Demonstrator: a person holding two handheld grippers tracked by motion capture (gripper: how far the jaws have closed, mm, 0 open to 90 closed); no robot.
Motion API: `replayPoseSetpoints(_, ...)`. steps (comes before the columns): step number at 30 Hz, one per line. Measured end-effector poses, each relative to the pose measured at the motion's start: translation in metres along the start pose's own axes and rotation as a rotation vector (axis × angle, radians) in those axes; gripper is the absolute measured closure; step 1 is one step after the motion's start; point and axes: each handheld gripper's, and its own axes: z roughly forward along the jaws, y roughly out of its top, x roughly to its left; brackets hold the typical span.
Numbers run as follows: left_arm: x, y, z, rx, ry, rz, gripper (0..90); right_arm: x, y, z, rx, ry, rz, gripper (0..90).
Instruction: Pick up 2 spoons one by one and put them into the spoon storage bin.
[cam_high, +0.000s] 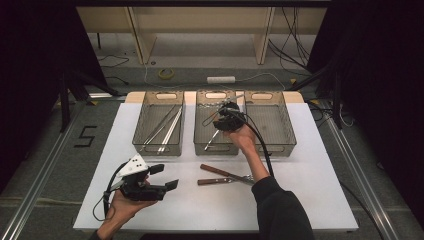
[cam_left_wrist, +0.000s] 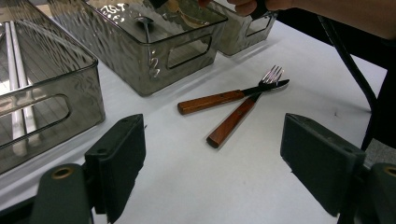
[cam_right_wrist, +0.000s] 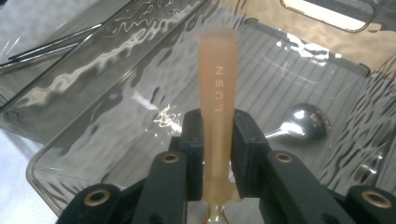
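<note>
A white worktop (cam_high: 300, 165) carries three smoked, see-through bins in a row: the left bin (cam_high: 159, 125) with long metal sticks (cam_high: 167, 129) lying in it, the middle bin (cam_high: 216, 124) with a metal spoon (cam_right_wrist: 306, 122) on its ribbed floor, and the right bin (cam_high: 270, 122). In front of the bins a knife (cam_left_wrist: 219, 99) and a fork (cam_left_wrist: 245, 109), both with wooden handles, lie crossed at their metal ends. The left tool (cam_high: 165, 177) rests near the front edge, held level in the person's hand, its jaws wide apart with nothing between them. The right tool (cam_right_wrist: 218, 135) hangs over the middle bin, jaws narrowed and clamped on a pale amber handle (cam_right_wrist: 218, 79) marked with letters, above the spoon.
</note>
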Motion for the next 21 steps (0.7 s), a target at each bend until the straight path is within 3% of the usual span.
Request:
replayPoseSetpoints(9,0.0,0.0,0.0,0.001,0.001,0.0,21.7,0.001,-0.002,0.004,0.026,0.014,0.013,72.1)
replayPoseSetpoints(15,0.0,0.0,0.0,-0.002,0.003,-0.004,21.7,0.002,0.0,-0.003,-0.011,0.04,0.024,64.9)
replayPoseSetpoints(21,0.001,0.0,-0.001,-0.006,0.008,-0.007,21.7,0.014,-0.002,-0.019,-0.06,0.1,0.003,51.0)
